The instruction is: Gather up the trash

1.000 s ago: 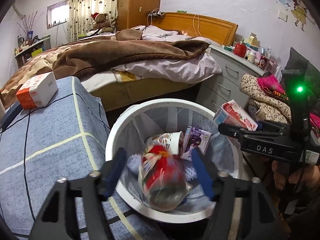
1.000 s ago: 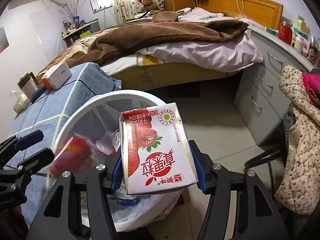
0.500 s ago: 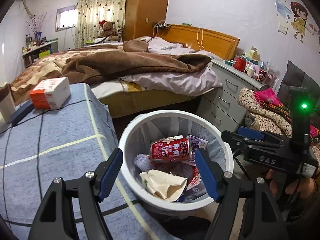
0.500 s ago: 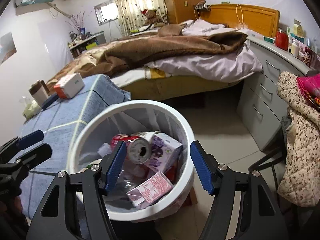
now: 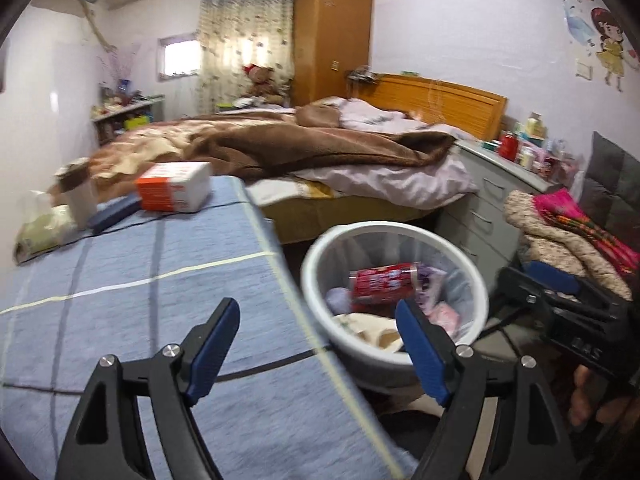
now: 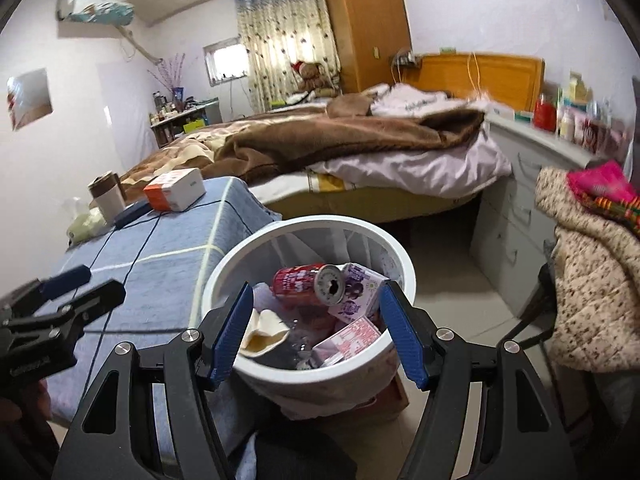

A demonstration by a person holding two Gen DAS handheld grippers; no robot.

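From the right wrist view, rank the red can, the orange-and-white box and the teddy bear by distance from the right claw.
1. Red can, in the bin just beyond the right claw.
2. Orange-and-white box, left, on the blue cloth.
3. Teddy bear, far back by the curtain.

white bin (image 6: pixel 240 248) | red can (image 6: pixel 298 282) | purple carton (image 6: pixel 360 292) | blue checked cloth (image 5: pixel 120 312) | brown blanket (image 6: pixel 340 136) | orange-white box (image 5: pixel 174 186)

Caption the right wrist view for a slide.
Open right gripper hovers empty above white bin holding red can and cartons beside blue tablecloth.
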